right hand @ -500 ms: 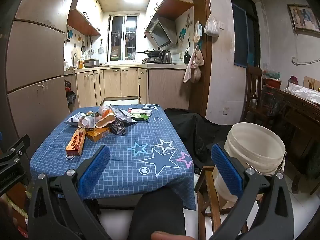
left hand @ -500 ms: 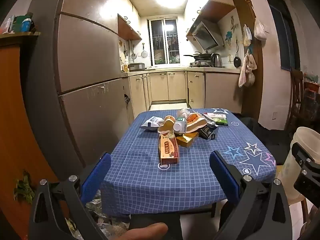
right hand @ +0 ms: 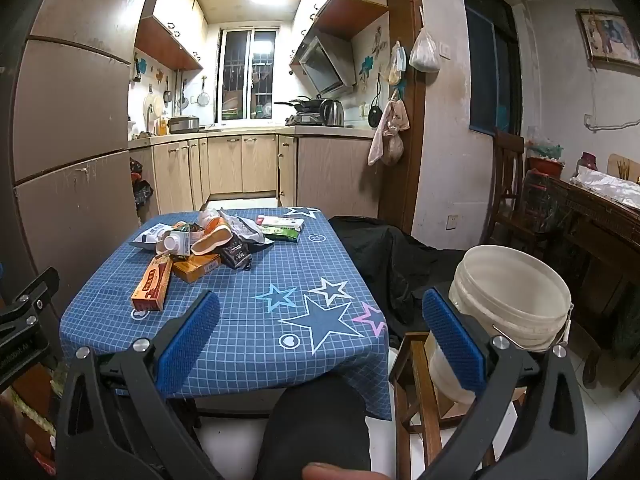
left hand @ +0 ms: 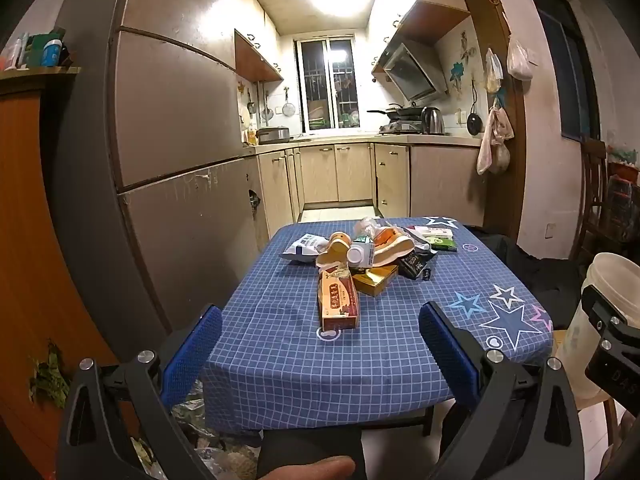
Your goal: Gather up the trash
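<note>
**Operator:** So where do I start, and what am I reaching for?

**Guide:** Well, your trash sits in a heap on the far half of the table with the blue checked, star-printed cloth (left hand: 280,344). Both of your tools are short of it: the left gripper (left hand: 320,334) and the right gripper (right hand: 320,322) each have their blue pads spread wide, with nothing between them. Off your right side, the empty white plastic bucket (right hand: 516,280) stands on a wooden stool just beside the table.

**Operator:** Which piece first?

**Guide:** Take the long orange-red cardboard carton (left hand: 338,298), since it lies nearest you. Its long axis runs almost straight away from you, one short end toward the table edge and the other tucked into the heap. I judge it light and fairly stiff, though probably empty, so a hard squeeze may crush it. Close your pads across its narrow width, near the middle.

**Operator:** And the rest?

**Guide:** Just beside it, the flat yellow cardboard box (left hand: 376,280) lies skewed, pointing off to your right. Treat the crumpled white-and-blue plastic wrapper (left hand: 304,246) as soft and slippery; pinch a fold. Behind, the small white milk carton with a round cap (left hand: 360,255) lies tipped, cap toward you, and may hold dregs
</note>
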Tool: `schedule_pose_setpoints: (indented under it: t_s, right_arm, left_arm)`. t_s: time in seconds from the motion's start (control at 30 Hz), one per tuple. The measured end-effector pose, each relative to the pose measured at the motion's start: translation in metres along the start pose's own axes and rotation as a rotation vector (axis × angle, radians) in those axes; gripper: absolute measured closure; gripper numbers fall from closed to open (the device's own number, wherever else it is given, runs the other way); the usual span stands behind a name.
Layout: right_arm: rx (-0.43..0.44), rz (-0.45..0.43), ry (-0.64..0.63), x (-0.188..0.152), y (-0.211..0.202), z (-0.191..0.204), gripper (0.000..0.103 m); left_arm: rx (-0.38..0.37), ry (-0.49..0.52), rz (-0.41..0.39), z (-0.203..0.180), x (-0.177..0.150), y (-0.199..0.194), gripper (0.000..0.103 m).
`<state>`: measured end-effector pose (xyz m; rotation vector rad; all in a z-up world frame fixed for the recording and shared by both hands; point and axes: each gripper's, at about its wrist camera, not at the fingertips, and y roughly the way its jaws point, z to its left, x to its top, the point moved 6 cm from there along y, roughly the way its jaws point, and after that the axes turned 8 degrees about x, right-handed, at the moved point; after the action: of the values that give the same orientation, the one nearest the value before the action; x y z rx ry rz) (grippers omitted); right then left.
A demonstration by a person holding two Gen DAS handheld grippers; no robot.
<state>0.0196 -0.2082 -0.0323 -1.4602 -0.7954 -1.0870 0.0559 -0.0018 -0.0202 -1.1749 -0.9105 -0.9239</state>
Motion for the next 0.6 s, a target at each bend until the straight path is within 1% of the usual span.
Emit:
schedule_pose_setpoints:
  t_s: [0.6]
  right_arm:
    - [0.000,0.004,-0.005,-0.0021,0.0014,0.0025,0.005]
  left_arm:
    - [0.003,-0.002,0.003,0.0016,-0.0004,0.0010,0.005]
